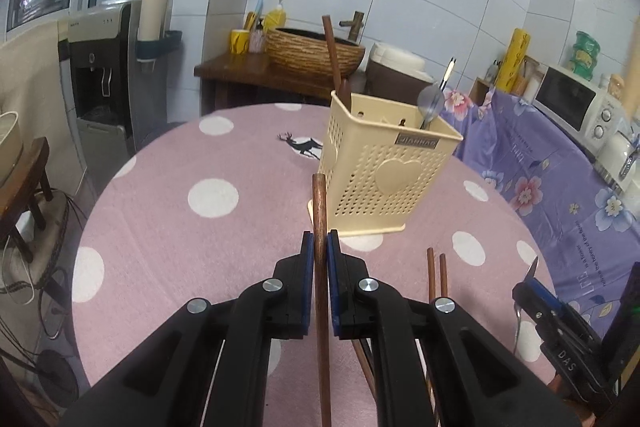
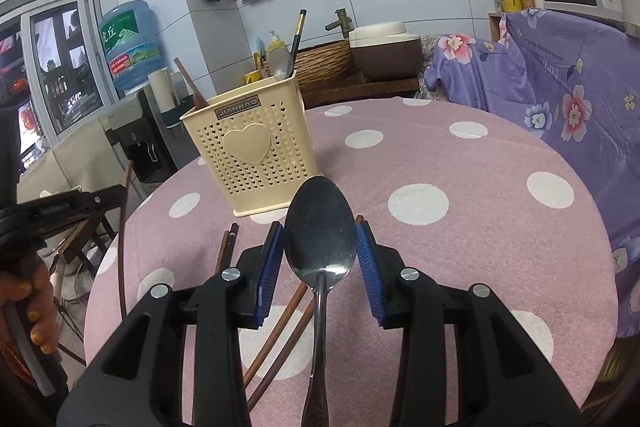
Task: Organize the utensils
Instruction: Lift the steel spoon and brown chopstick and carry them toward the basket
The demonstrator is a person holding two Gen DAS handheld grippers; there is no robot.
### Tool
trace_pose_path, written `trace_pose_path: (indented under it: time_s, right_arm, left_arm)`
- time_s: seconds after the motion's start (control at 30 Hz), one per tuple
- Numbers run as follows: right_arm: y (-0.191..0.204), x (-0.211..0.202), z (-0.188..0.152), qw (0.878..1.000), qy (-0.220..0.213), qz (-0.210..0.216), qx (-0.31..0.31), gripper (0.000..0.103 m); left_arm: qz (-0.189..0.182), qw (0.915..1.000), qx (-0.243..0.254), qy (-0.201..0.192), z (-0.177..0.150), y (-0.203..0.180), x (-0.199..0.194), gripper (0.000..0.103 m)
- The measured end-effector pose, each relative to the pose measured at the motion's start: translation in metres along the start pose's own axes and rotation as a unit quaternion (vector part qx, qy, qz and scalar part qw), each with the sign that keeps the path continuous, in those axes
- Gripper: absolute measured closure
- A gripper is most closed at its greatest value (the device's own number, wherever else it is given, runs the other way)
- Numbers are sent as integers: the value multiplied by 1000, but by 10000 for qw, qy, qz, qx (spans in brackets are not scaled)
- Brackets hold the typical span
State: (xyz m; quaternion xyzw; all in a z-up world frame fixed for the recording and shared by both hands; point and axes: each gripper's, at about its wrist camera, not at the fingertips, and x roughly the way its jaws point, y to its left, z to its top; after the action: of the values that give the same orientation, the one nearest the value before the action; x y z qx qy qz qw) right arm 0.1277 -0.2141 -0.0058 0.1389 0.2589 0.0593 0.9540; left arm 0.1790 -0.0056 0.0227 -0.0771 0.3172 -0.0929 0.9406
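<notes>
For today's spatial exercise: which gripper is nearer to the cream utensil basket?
Left, as far as the views show. The left gripper, shut on a wooden chopstick, is just before the basket. The right gripper, holding a metal spoon, sits slightly farther back.

Both wrist views toward shared caddy (image 1: 384,163)

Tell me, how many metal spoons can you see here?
2. One metal spoon is clamped by its bowl in the right gripper. A second spoon stands bowl-up in the cream utensil holder. More may be hidden inside the holder.
</notes>
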Motion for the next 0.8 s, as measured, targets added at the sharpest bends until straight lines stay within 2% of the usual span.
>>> trace_pose_path:
  time_s: [0.3, 0.57, 0.8]
  right_arm:
    - [2, -10, 1, 10000, -78, -39, 12, 65]
    - [5, -29, 19, 9998, -94, 124, -108, 65]
    - [7, -31, 24, 9996, -52, 62, -254, 65]
  left_arm:
    - [-88, 9999, -17, -108, 1, 2, -9, 95]
    - [-221, 9989, -42, -407, 11, 5, -31, 95]
    - [-264, 9981, -64, -557, 17, 5, -37, 95]
